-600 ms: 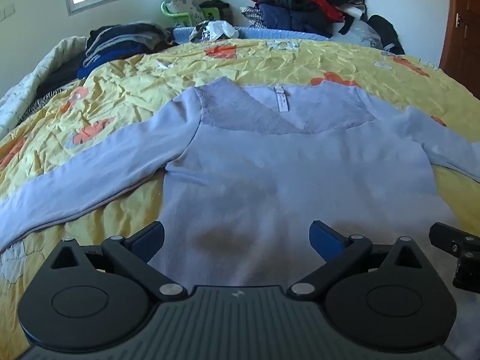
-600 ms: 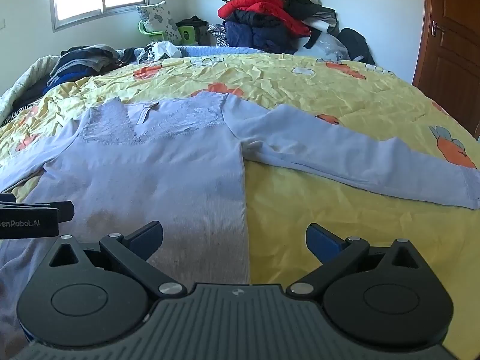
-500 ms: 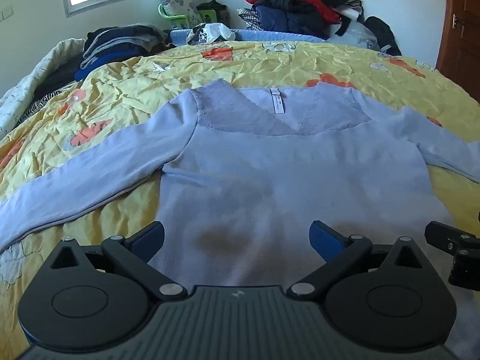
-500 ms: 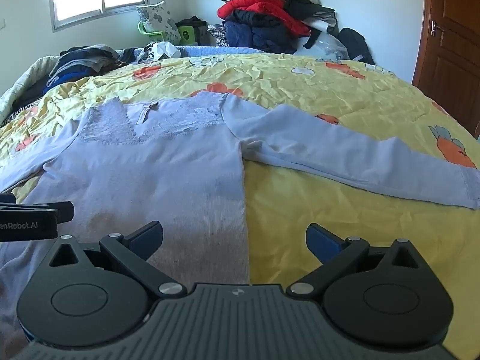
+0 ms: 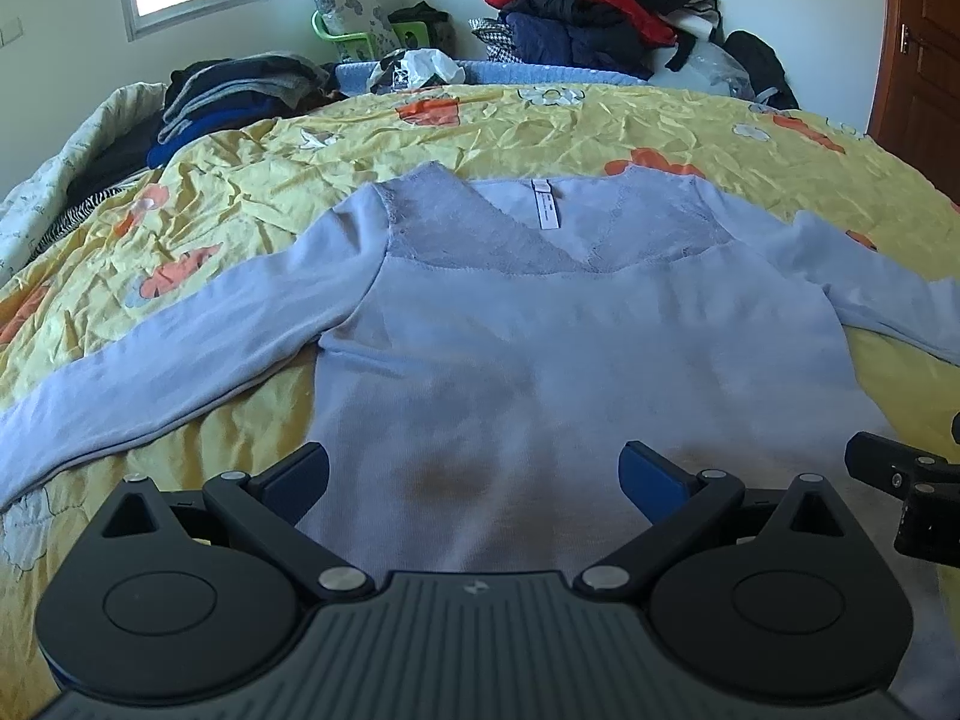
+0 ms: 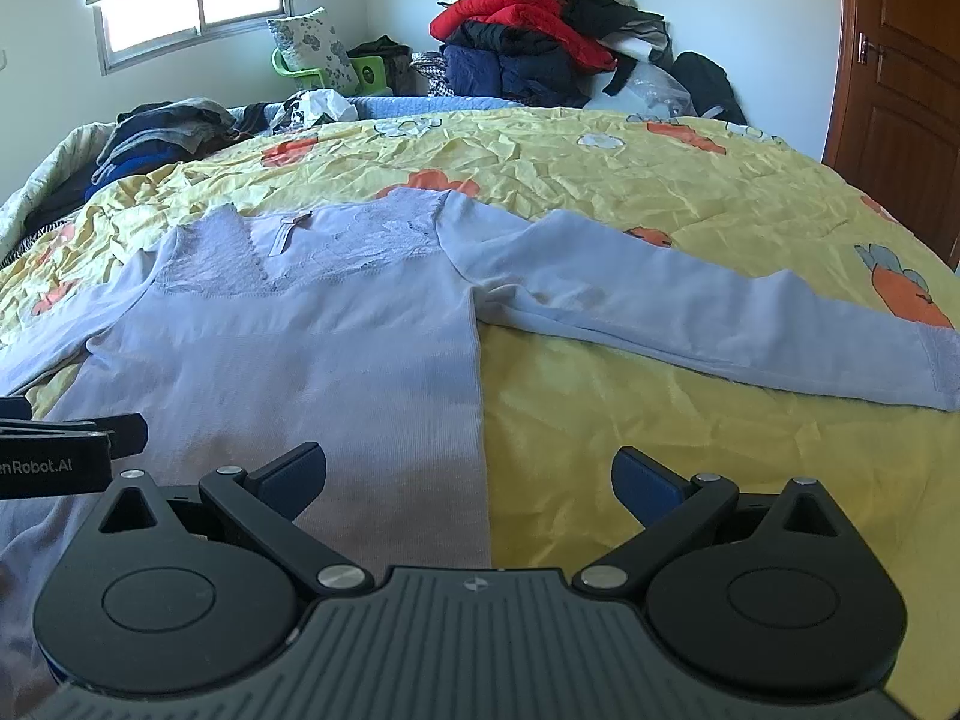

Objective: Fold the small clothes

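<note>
A pale lilac long-sleeved top lies flat, front up, on the yellow bedspread, neckline away from me, both sleeves spread out sideways. My left gripper hovers open over the lower body of the top, nothing between its fingers. My right gripper is open above the top's right side seam, half over cloth, half over bedspread. The right sleeve stretches to the right. Each gripper shows at the edge of the other's view.
The yellow bedspread with orange prints covers the bed. Folded dark clothes sit at the far left. A heap of red and navy jackets stands behind the bed. A wooden door is on the right.
Both grippers have tipped slightly downward, so the top sits a little lower in each view. The jaws stay wide and the top has not moved.
</note>
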Motion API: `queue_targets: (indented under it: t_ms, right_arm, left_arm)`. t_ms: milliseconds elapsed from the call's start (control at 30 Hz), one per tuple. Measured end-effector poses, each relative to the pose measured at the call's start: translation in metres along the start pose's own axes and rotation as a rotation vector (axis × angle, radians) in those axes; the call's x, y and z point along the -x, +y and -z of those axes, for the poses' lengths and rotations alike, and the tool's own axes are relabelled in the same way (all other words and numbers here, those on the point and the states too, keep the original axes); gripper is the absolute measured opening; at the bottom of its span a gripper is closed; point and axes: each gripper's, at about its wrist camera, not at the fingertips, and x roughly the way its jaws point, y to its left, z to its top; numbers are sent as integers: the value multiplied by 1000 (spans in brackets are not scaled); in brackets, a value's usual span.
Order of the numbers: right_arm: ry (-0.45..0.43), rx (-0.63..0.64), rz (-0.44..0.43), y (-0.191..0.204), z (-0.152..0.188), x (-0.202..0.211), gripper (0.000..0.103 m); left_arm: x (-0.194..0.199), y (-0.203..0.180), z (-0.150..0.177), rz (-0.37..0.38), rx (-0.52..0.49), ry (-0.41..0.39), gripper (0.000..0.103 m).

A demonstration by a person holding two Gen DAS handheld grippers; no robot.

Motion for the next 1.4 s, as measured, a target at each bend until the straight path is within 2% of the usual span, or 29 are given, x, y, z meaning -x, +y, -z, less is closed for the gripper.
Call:
queue_targets:
  t_ms: [200,433,933,1067,1267,1400]
  right_arm:
    - [-5,-4,-18,-2,-1,1,103]
    - [-7,-5,-36,-3,-2,1,103]
    - [-45,-65,-16,-28,-3,4,103]
    - [-86,-98,27,-59,-3,5,103]
    - [-141,-288,106,-138,5,10,102]
    - [-165,-357,197,-178,13,12,103]
  left_arm:
    - [-3,0,-1,11,24,27,103]
    - [-3,1,-1,14,35,8,103]
    - [-5,0,-3,11,36,6,103]
    - [-4,0,-4,25,47,38,103]
    - [-5,-6,-6,36,36,42,103]
    - [-6,-13,-7,42,22,34,103]
